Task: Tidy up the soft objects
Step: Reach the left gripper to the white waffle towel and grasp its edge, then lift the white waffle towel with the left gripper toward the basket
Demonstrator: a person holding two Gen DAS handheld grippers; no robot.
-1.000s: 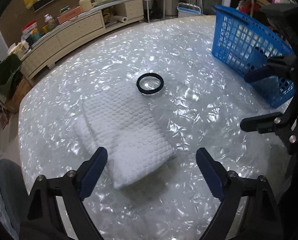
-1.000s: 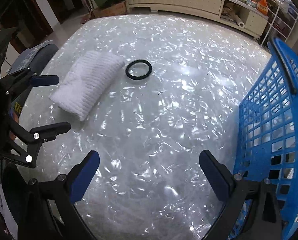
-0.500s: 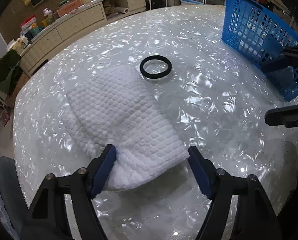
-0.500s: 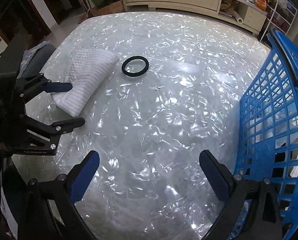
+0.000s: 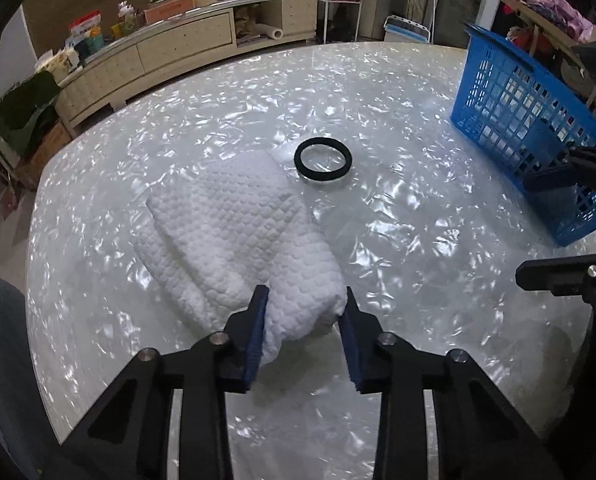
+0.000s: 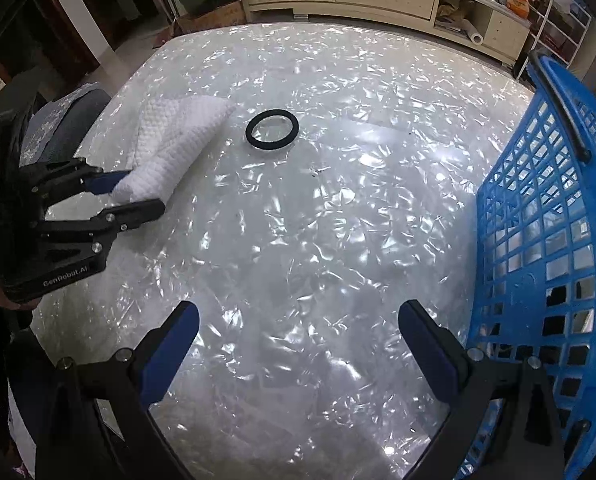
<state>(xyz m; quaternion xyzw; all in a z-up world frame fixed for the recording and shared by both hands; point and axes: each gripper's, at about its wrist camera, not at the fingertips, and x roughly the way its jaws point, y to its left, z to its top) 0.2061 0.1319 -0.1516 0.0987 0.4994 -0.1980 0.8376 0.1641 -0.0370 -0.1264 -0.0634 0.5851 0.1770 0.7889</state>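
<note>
The middle of the desk (image 6: 317,240) lies bare between the towel (image 5: 238,240) on the left and the blue basket (image 6: 557,260) on the right, a wide lane for a gripper. The only thing in that lane is a flat black ring (image 6: 272,129), just beside the towel's far end. The basket's tall lattice wall closes off the right edge. The right gripper (image 6: 298,344) hangs with jaws wide over bare desk, close beside that wall. The left gripper (image 5: 302,320) fills the space at the towel's near end.
</note>
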